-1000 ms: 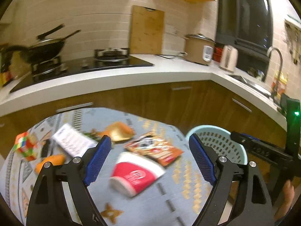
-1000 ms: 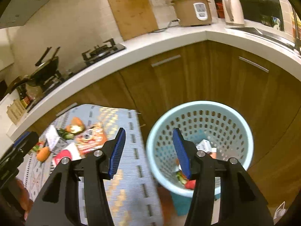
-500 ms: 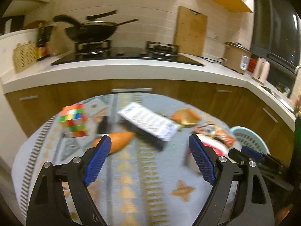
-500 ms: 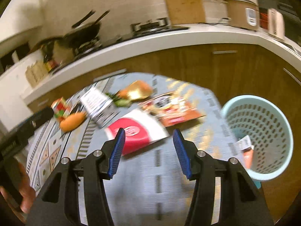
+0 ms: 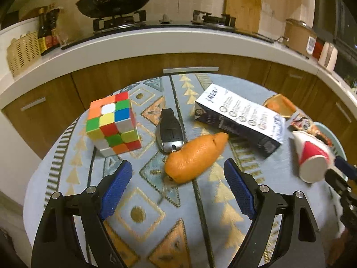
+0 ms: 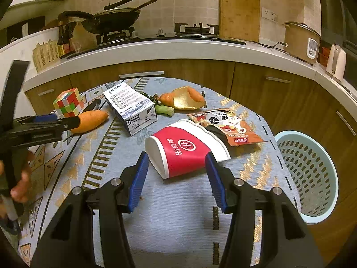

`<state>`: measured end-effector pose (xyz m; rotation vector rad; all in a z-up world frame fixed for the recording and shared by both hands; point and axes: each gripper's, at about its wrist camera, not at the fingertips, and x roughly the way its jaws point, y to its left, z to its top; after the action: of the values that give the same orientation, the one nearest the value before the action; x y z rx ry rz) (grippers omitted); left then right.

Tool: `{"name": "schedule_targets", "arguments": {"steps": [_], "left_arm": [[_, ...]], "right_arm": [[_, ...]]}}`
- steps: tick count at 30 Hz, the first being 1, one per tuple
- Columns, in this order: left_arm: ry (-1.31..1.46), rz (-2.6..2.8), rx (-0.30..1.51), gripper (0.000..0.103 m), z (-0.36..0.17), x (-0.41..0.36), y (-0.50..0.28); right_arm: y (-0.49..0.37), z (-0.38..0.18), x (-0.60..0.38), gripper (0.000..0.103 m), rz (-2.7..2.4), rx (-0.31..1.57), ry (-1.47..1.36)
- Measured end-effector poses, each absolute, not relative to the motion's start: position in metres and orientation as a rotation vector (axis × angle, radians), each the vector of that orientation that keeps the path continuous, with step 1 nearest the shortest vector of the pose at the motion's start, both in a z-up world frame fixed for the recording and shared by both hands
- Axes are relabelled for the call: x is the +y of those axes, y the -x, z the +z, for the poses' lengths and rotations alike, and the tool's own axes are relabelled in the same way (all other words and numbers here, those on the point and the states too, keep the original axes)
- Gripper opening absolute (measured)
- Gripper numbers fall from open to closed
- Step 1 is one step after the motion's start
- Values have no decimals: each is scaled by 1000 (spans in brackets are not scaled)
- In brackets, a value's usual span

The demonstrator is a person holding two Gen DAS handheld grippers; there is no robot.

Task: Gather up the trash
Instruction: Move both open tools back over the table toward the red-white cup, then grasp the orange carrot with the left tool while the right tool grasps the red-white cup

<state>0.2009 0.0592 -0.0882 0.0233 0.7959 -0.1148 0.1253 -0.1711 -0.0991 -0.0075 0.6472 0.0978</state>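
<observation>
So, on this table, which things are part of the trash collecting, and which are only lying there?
For the job:
- red paper cup
- snack wrapper
- white carton
- orange peel
- blue basket
- probably the carrot

Only lying there:
- puzzle cube
- car key

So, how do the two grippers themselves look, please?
Both the left gripper and the right gripper have black angular frames with silver screws. Their fingers carry blue pads with fine ribbed texture. No cables or sleeves are visible.
</observation>
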Motion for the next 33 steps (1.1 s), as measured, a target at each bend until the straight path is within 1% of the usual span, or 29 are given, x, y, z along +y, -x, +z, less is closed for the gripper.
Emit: {"name": "schedule_targets", "arguments": {"steps": [1, 2, 3, 4, 6, 8, 11, 13, 16, 19, 20, 23, 26, 27, 28, 29, 30, 32, 33], "left_arm": [[-26, -121, 797, 80, -90, 58, -204], [-28, -131, 804, 63, -92, 58, -206], [-28, -150, 816, 50, -95, 56, -207], [-21, -188, 844, 42, -97, 54, -207], [-20, -230, 845, 42, -98, 47, -201], [-33, -273, 846, 35, -97, 40, -192], [18, -384, 866, 34, -93, 32, -178], [14, -417, 855, 37, -89, 25, -169], [-47, -332, 828, 55, -88, 18, -165], [-23, -263, 840, 57, -88, 23, -172], [4, -250, 846, 61, -88, 27, -174], [52, -205, 861, 70, -89, 32, -188], [78, -187, 901, 71, -94, 27, -208], [74, -173, 913, 71, -95, 25, -213], [66, -161, 919, 67, -97, 23, -216], [33, -137, 928, 48, -100, 17, -220], [5, -118, 941, 44, -104, 14, -222], [-15, -105, 932, 32, -106, 11, -218], [-19, -117, 928, 30, -105, 11, -214]], "right_arm": [[-125, -99, -170, 49, 92, 647, 12], [-125, -99, -170, 49, 88, 647, 15], [-126, -100, -170, 49, 86, 647, 17], [-126, -100, -170, 51, 86, 650, 16], [-127, -100, -171, 53, 83, 652, 9], [-127, -100, -174, 53, 85, 653, -4], [-127, -100, -176, 53, 89, 650, -20], [-126, -100, -177, 54, 90, 646, -26], [-125, -99, -179, 55, 92, 641, -37], [-124, -98, -181, 57, 95, 633, -47], [-123, -98, -181, 57, 94, 631, -49], [-123, -97, -183, 59, 88, 628, -56], [-122, -96, -185, 59, 82, 618, -67], [-121, -96, -187, 60, 80, 614, -74], [-121, -95, -188, 63, 77, 611, -82], [-120, -95, -191, 65, 74, 607, -95], [-120, -95, -193, 67, 73, 607, -103], [-120, -95, -195, 73, 57, 611, -118], [-120, -95, -194, 74, 51, 612, -114]]}}
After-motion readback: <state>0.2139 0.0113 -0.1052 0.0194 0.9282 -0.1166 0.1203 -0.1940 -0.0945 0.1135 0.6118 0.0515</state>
